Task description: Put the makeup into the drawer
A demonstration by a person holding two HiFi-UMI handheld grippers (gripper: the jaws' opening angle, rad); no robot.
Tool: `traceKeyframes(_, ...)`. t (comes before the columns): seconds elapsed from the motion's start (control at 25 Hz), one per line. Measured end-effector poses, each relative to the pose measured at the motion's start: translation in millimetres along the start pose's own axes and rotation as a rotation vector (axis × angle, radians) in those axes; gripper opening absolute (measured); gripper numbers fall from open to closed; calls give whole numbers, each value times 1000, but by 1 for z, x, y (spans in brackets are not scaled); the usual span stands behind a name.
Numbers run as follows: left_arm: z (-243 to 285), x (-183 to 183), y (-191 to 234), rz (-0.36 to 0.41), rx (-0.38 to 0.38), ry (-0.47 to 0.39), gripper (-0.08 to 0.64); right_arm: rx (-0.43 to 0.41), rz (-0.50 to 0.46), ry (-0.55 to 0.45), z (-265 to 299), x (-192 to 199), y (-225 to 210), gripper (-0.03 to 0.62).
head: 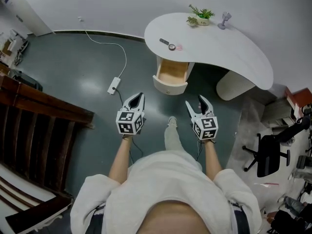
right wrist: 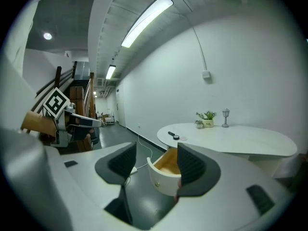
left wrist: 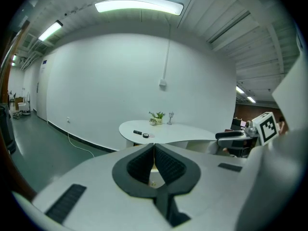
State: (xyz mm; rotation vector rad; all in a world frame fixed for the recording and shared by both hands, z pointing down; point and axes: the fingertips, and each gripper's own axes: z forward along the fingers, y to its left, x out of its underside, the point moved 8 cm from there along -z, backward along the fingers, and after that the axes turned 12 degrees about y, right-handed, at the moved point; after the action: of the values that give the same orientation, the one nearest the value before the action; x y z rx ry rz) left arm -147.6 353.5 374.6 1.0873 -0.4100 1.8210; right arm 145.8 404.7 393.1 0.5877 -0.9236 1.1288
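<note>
The left hand-held gripper (left wrist: 154, 149), jaws together and empty, is well short of the white bench (left wrist: 187, 133). On the bench sit makeup (left wrist: 145, 135) and a small plant (left wrist: 156, 118).

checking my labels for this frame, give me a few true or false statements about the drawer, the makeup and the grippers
1. The drawer is shut. False: it stands pulled open.
2. The makeup lies on the table. True.
3. The right gripper holds a compact. False: its jaws stand apart, gripping nothing.
4. The left gripper has its jaws together. True.
5. A potted plant stands on the table. True.
</note>
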Motion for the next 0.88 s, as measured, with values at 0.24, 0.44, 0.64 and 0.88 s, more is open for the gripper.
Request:
traceKeyframes(0.24,76,-63,16,-22,-43,11,12,-49,-22,8,72,-51,-66,247)
traceKeyframes(0.44,127,-101,25,-46,-68,7,11,-92,-32,27,124,-78,-108,245)
traceKeyframes(0.64,160,-121,41,-64,-85,19,11,-128,-42,57,168,-96,-127,245)
traceKeyframes(0.88,188,-129,73,-97,-88,41,12,-145,-41,97,212,-106,-131,245)
